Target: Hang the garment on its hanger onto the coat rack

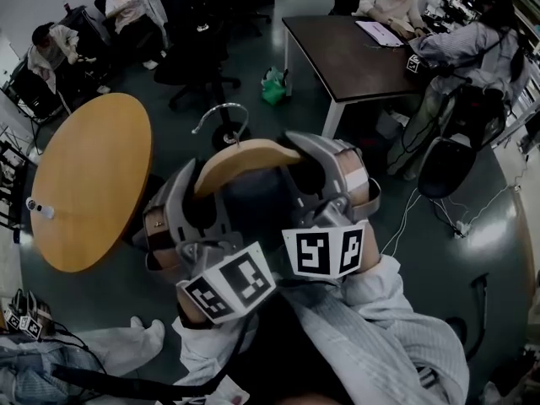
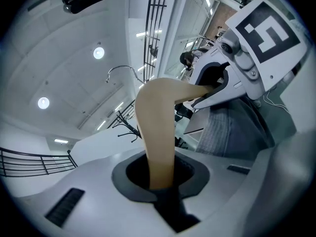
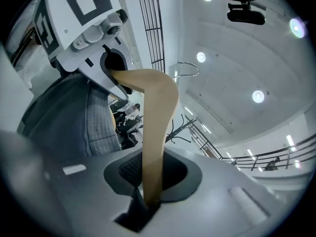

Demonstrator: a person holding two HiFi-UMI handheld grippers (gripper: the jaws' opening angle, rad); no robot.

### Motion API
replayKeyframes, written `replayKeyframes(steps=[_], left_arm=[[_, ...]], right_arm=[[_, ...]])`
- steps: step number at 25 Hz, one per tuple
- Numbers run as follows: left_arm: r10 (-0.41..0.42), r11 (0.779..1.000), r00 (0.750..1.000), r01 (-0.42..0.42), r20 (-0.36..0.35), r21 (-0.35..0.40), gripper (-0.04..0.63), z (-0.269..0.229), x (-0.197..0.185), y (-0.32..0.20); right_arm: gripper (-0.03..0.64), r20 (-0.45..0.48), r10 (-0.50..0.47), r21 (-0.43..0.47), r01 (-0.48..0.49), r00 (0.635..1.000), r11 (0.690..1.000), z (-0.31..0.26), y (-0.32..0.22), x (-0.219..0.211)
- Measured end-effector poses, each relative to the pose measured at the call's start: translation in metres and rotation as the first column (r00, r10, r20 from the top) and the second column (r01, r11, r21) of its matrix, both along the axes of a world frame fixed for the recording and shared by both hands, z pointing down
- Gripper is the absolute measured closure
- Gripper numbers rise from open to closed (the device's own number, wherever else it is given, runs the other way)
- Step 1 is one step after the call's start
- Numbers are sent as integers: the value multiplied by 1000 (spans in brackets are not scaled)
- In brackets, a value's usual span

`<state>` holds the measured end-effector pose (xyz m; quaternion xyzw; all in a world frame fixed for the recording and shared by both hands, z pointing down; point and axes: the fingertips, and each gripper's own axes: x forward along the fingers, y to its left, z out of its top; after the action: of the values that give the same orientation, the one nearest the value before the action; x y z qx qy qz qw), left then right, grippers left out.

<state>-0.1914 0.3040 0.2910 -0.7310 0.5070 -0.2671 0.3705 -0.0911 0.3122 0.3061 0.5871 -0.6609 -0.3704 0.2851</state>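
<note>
Head view: the tan, curved wooden hanger (image 1: 245,160) is held above open floor. The edge of the round wooden table (image 1: 89,184) lies near its left.

Left gripper view: the left gripper (image 2: 160,177) is clamped on one hanger end. The grey striped garment (image 2: 227,132) hangs below the hanger.

Right gripper view: the right gripper (image 3: 150,184) is clamped on the other end. The black branched coat rack (image 3: 180,130) stands beyond the hanger, well apart.

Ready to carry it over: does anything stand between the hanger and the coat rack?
Nothing visible does. In both gripper views the coat rack shows in open air beyond the hanger. The head view shows an office chair ahead, but not the rack.
</note>
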Motion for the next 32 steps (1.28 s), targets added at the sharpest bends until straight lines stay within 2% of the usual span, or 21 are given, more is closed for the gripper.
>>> replayKeyframes(steps=[5,9,17,23,32], left_arm=[[19,1000,1000,-18,13,-17,543,8,27,-20],[17,1000,1000,-16,24,-18,543,12,49,-59],[-3,1000,1000,3,28,5,543,7,105,-180],[-60,998,998,59,20,6,543,-11,143,-277],[-122,992,992,122,-2,19,543,-26,171,-390]], right_arm=[[561,11,11,-14,-11,1000,1000,8,-18,26],[561,22,6,-13,-6,1000,1000,13,-58,48],[561,29,-15,4,15,999,1000,9,-181,104],[561,18,-81,6,81,997,997,-11,-285,142],[557,-33,-136,56,138,990,989,-35,-404,170]])
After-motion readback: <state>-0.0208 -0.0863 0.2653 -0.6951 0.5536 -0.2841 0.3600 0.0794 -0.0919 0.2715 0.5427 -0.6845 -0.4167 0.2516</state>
